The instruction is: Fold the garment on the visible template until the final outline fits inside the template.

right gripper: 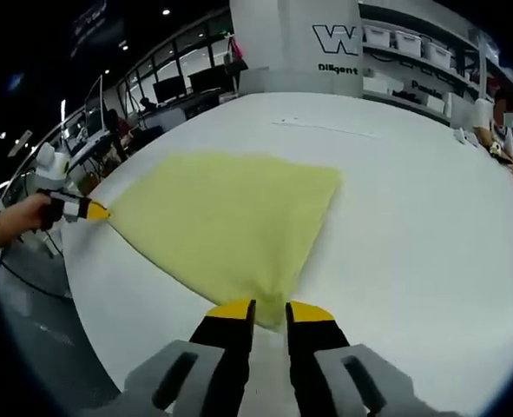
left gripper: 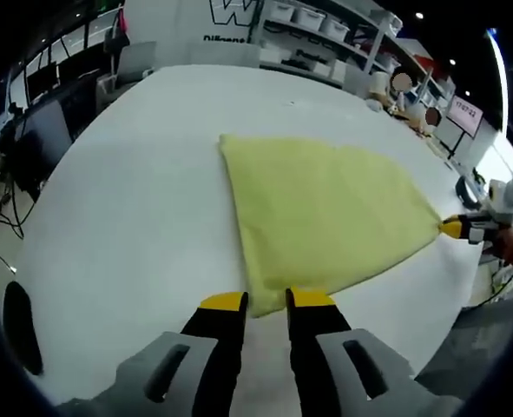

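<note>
Lab / open workshop floor.
Storage bins on shelves (left gripper: 312,22), desk monitors (right gripper: 171,89), logo wall (right gripper: 338,39), big white table (right gripper: 412,200).

I see a broad white table (left gripper: 134,217) with a smooth, plain surface and a curved edge. A yellow garment (left gripper: 325,213) lies directly on it, spread flat in a rough triangle. In the left gripper view the cloth runs from centre toward three o'clock; in the right gripper view it spreads from centre toward nine o'clock, near the table's edge.
</note>
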{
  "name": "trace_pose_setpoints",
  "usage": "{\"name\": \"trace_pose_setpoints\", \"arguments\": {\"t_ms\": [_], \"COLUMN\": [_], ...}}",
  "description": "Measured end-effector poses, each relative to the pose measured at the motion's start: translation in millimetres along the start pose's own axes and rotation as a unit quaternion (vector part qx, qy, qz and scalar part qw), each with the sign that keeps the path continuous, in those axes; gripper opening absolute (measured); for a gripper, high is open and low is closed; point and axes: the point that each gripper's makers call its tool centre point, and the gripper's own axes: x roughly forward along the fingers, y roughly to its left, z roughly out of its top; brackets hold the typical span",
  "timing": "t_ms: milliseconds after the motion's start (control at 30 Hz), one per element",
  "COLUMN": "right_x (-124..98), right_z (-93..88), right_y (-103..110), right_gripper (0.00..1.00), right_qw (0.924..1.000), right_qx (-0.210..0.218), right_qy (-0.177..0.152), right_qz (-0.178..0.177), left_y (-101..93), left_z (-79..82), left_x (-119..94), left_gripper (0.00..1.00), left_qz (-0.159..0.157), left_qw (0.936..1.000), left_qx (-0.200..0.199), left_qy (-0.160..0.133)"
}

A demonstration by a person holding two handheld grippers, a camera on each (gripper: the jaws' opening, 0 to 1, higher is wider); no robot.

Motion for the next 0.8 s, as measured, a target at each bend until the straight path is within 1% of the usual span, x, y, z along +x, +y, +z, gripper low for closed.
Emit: {"name": "trace_pose_setpoints", "arguments": {"t_ms": [33,67,100,133,167,200,233,367,400,600,667,700,767,800], "right_x": [-1.6,-3.6,-6.6,-9.0,-13.0,-16.0,-19.9,-34.1,-39.1,-58.8,-60.9,-65.6,-67.9,-72.9], "right_z": [3.6,5.4,9.1,11.8,15.0,16.6,18.6,25.7,27.5,35.0,34.8,33.4,32.8,31.1], "right_y": [2.2,2.9,5.1,7.8,11.9,14.6,17.6,28.3,32.0,46.1,47.6,50.8,52.5,55.3], "right_gripper": [0.25,0.30,0.34,0.40,0.45,0.51,0.54,0.61,0.62,0.72,0.76,0.78,0.78,0.78], "right_qw": [0.9999,0.9998,0.9996,0.9994,0.9991,0.9990,0.9990,0.9988,0.9988,0.9982,0.9983,0.9984,0.9984,0.9984], "right_qx": [0.008,0.014,0.019,0.024,0.030,0.030,0.026,0.018,0.017,0.013,0.013,0.015,0.014,0.012], "right_qy": [-0.008,-0.011,-0.019,-0.026,-0.032,-0.034,-0.036,-0.045,-0.046,-0.058,-0.057,-0.055,-0.055,-0.054], "right_qz": [0.001,-0.002,-0.002,0.000,0.001,0.001,0.000,-0.003,-0.003,-0.002,-0.002,-0.004,-0.004,-0.005], "left_y": [-2.0,-3.4,-5.1,-6.3,-8.3,-11.8,-13.1,-19.7,-22.0,-29.9,-31.7,-33.2,-36.4,-35.9], "left_z": [2.2,4.0,9.9,14.5,17.2,20.7,22.7,30.5,30.5,32.0,30.8,29.7,28.9,28.8], "left_x": [-3.2,-6.0,-11.1,-15.1,-19.4,-25.6,-30.3,-49.5,-55.3,-75.1,-79.0,-83.7,-94.1,-96.6], "left_gripper": [0.32,0.35,0.37,0.40,0.45,0.47,0.49,0.58,0.60,0.65,0.69,0.70,0.72,0.72], "left_qz": [-0.003,-0.006,-0.007,-0.009,-0.012,-0.018,-0.017,-0.018,-0.019,-0.025,-0.025,-0.025,-0.021,-0.020], "left_qw": [1.0000,0.9999,0.9996,0.9992,0.9987,0.9979,0.9977,0.9963,0.9962,0.9949,0.9949,0.9948,0.9942,0.9940], "left_qx": [0.000,-0.003,-0.009,-0.012,-0.020,-0.029,-0.029,-0.025,-0.027,-0.020,-0.018,-0.018,-0.013,-0.013], "left_qy": [-0.007,-0.010,-0.026,-0.038,-0.046,-0.054,-0.059,-0.081,-0.081,-0.095,-0.096,-0.098,-0.105,-0.107]}}
